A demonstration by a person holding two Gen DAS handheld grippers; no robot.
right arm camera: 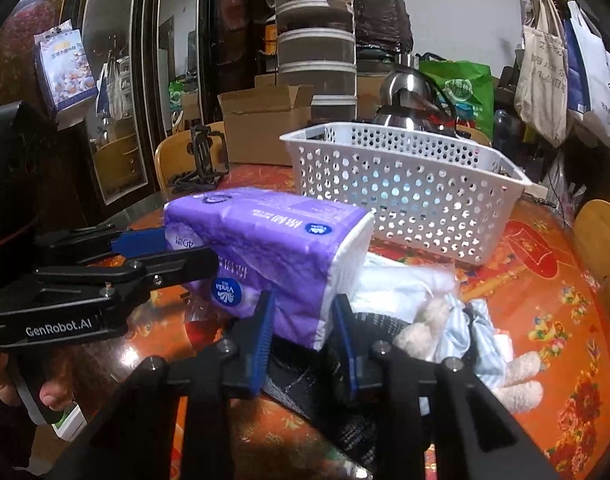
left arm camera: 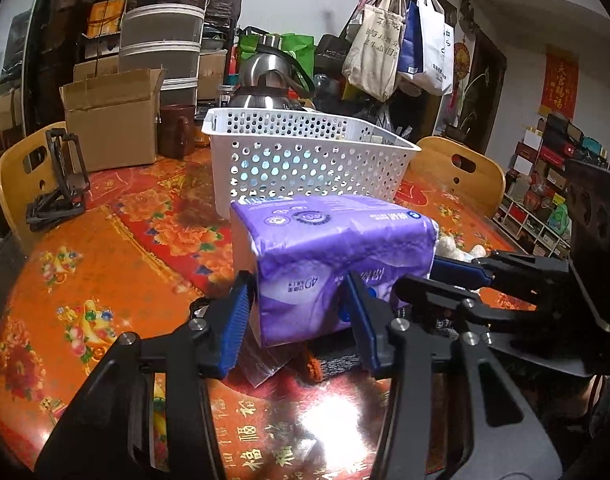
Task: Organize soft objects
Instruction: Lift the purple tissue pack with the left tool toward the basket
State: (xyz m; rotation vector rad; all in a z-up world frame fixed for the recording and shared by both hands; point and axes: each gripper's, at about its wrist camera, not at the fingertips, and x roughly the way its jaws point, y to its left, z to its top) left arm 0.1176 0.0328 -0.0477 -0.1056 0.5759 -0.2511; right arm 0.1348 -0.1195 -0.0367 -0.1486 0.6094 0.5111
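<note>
Left wrist view: the purple tissue pack (left arm camera: 333,256) was seen raised above the patterned tablecloth (left arm camera: 105,264), in front of the white perforated basket (left arm camera: 305,156). The left gripper (left arm camera: 301,316) was closed onto the pack's near end, blue pads (left arm camera: 235,320) pressed against both sides. The right gripper (left arm camera: 457,270) was seen entering from the right, its fingers against the pack's right end.

Right wrist view: the right gripper (right arm camera: 305,340) was noted partly closed around a lower corner of the pack (right arm camera: 273,248); firm pad contact could not be confirmed. The left gripper (right arm camera: 157,250) was seen clamped on the pack's left end. The basket (right arm camera: 405,196) stood just behind the pack. Below and right of the pack, a plush toy (right arm camera: 465,332) in striped cloth and a dark knitted item (right arm camera: 305,376) were recorded lying on the table.
</note>
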